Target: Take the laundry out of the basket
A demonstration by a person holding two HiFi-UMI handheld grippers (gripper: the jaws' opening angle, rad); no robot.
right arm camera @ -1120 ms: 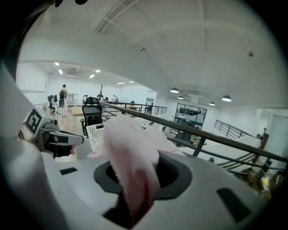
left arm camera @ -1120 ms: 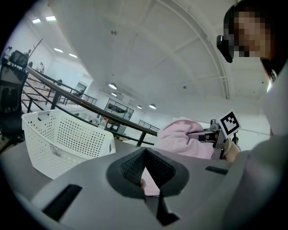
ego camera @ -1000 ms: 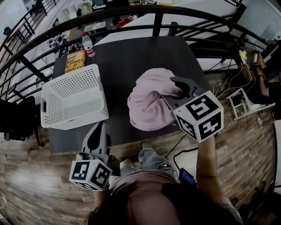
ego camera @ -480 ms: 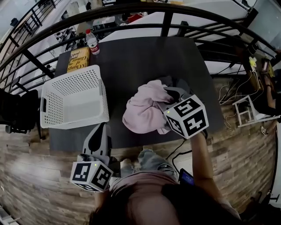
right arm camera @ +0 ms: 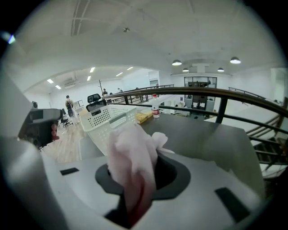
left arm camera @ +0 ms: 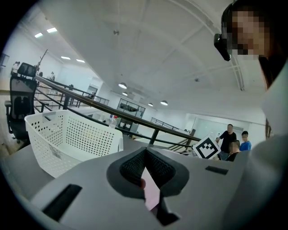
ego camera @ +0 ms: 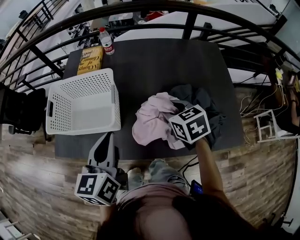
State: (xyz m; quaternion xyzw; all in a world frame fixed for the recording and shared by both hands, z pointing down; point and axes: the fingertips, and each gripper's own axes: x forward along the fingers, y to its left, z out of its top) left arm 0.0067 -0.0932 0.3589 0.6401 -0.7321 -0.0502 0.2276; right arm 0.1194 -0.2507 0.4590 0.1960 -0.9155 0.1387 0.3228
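The white perforated basket (ego camera: 82, 101) stands on the left of the dark table (ego camera: 159, 61), and I see no laundry in it. A pink garment (ego camera: 151, 123) lies bunched at the table's front right, against a dark grey garment (ego camera: 208, 110). My right gripper (ego camera: 172, 114) is low over that heap, shut on a fold of the pink garment (right arm camera: 132, 166), which fills its jaws. My left gripper (ego camera: 106, 139) hovers at the table's front edge below the basket (left arm camera: 67, 134). Its jaws stand together but for a thin slit, with nothing held.
A water bottle (ego camera: 107, 41) and a yellow book (ego camera: 90, 59) sit at the table's far left corner. A black railing (ego camera: 140, 9) curves behind the table. A dark chair (ego camera: 21, 110) stands left of the basket. Cables and a white stand (ego camera: 267, 126) lie on the floor to the right.
My right gripper has come down with the pink garment, which now rests crumpled on the table beside the dark garment. The left gripper has hardly shifted.
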